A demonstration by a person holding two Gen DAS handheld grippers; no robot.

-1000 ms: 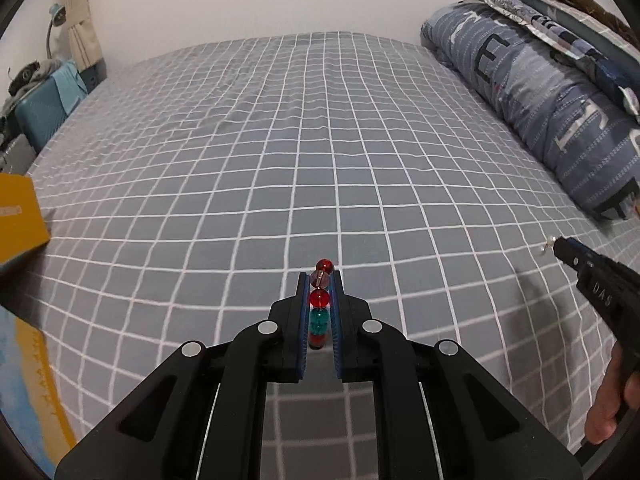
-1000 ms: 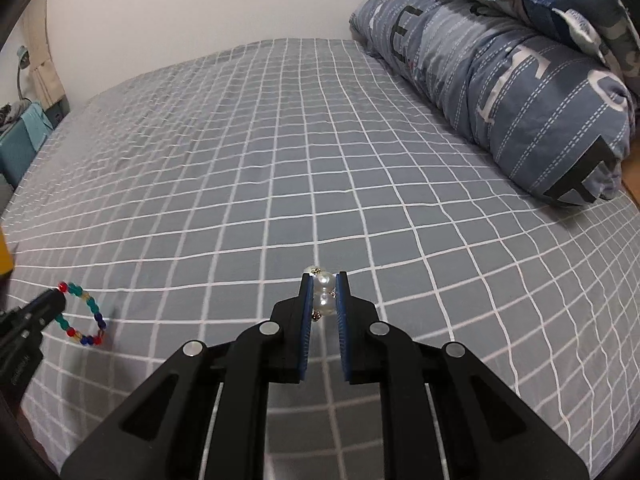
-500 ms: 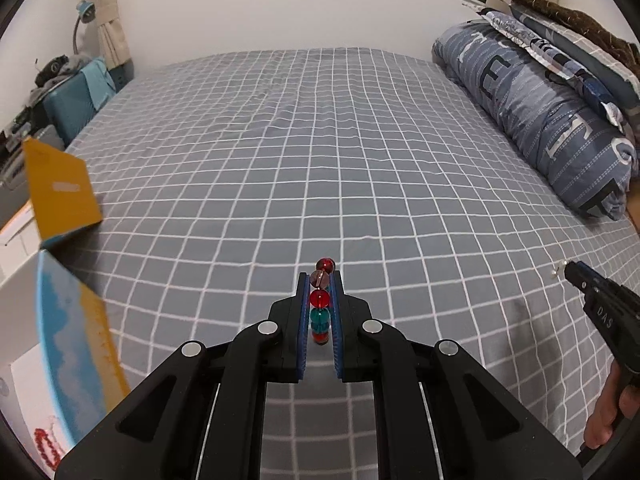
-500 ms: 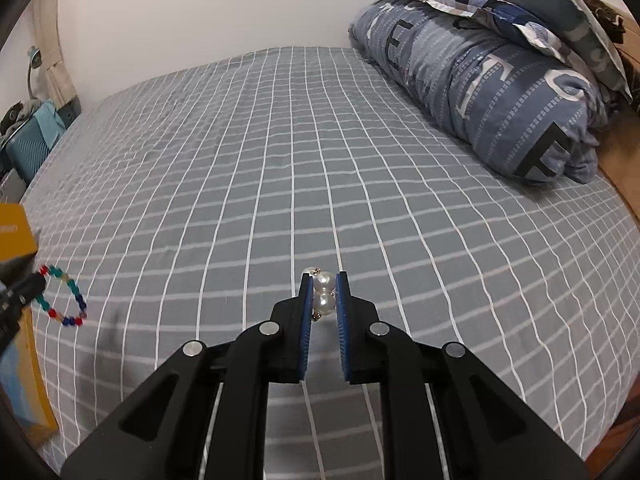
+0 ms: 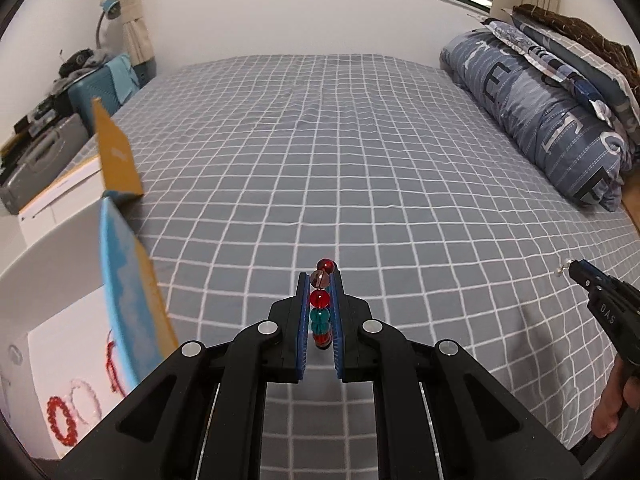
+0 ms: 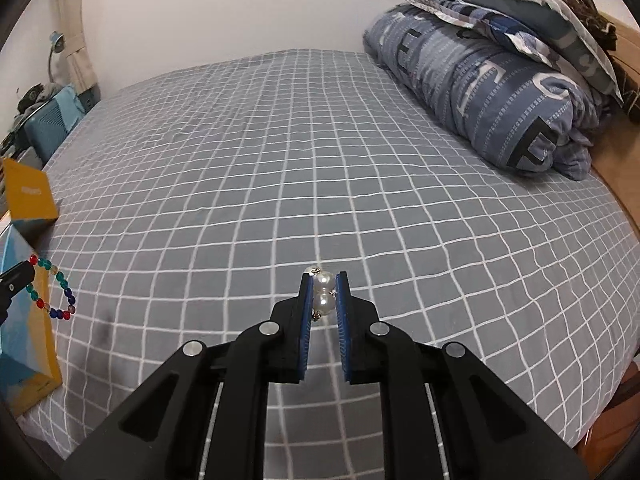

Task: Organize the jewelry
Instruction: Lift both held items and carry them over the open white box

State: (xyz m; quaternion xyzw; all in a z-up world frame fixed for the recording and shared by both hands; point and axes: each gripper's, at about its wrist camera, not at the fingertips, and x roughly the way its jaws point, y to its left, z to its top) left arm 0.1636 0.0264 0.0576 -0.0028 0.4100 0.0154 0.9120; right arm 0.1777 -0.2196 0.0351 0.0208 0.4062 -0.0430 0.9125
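Above a grey checked bed (image 5: 360, 152), two bracelets wait to go into the white box (image 5: 52, 280) with yellow flaps at the bed's left edge. The left gripper (image 5: 320, 308) pinches a bead bracelet (image 5: 320, 300) of red and teal beads; the right gripper (image 6: 324, 294), well right of the box, pinches a pearl bracelet (image 6: 323, 292). Each load is best carried clear over the raised flap, lowered over bare box floor and only then let go. Only the left wrist view shows the box floor, where a red bracelet (image 5: 60, 420) and a pale one (image 5: 84, 398) lie; only the right shows the bead loop dangling whole.
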